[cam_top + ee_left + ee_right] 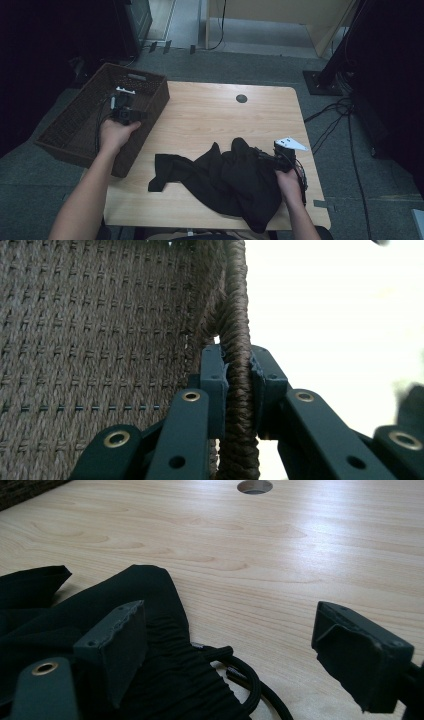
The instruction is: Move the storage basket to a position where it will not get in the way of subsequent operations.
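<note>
1. The left gripper [239, 390] has its jaws clamped on the braided rim of the woven basket [80, 125], at the wall facing the bench; in the left gripper view the rim cord runs upright between the two pads.
2. The basket sits at the left edge of the bench [210, 115], partly overhanging it. It looks light and fairly stiff, so a pull on the rim should slide the whole thing rather than bend it. The thick rim is the sound place to hold; the thinner woven wall would flex.
3. The right gripper [240, 645] rests on the bench with its jaws apart, one pad on the black garment [225, 180] and the other over bare wood, nothing pinched.
4. The garment lies crumpled at the front right of the bench, well apart from the basket. It is soft and limp and will drape and trail when lifted.
5. Its gathered waistband with the drawcord [250, 680], just by the open jaws, offers the thickest fold to take.
</note>
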`<state>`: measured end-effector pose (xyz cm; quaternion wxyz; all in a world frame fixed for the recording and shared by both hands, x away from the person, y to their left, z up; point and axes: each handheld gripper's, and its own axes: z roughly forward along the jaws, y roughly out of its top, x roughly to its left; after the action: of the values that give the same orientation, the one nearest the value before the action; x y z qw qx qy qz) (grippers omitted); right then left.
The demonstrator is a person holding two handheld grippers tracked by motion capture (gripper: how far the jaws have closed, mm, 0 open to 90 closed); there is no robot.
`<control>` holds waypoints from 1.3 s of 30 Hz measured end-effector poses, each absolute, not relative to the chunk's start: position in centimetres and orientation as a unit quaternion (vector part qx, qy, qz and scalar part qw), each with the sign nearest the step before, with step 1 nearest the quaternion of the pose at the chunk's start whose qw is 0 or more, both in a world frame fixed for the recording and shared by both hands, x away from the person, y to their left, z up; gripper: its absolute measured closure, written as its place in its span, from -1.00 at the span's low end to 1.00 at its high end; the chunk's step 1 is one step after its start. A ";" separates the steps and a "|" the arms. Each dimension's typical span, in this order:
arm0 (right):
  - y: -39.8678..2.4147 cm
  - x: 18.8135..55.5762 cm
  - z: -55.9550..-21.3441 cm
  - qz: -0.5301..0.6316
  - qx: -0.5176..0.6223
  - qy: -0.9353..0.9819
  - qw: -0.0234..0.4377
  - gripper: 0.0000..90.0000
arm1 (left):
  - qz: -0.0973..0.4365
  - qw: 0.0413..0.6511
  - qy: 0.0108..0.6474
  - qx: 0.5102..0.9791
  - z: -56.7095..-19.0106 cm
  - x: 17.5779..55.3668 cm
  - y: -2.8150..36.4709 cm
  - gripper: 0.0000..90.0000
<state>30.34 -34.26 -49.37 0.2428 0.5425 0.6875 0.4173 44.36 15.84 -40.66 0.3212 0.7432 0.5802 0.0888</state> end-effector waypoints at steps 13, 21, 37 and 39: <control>-34.2 30.4 -49.4 0.417 0.543 0.687 0.242 -0.68 | 0.113 0.321 0.607 0.718 -40.8 46.7 15.8 0.72; -34.2 30.5 -49.5 0.418 0.542 0.688 0.240 -0.68 | 0.093 0.347 0.594 0.720 -40.1 46.2 16.2 0.36; -33.9 30.5 -49.5 0.419 0.540 0.689 0.240 -0.68 | 0.099 0.375 0.534 0.751 -37.1 43.3 13.9 0.10; -33.9 30.5 -49.5 0.419 0.541 0.689 0.239 -0.68 | 0.094 0.373 0.525 0.760 -37.3 43.0 13.0 0.09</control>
<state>30.53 -33.90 -49.52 0.2389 0.5413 0.6886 0.4192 43.03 12.99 -37.29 0.3726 0.7596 0.5248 0.0938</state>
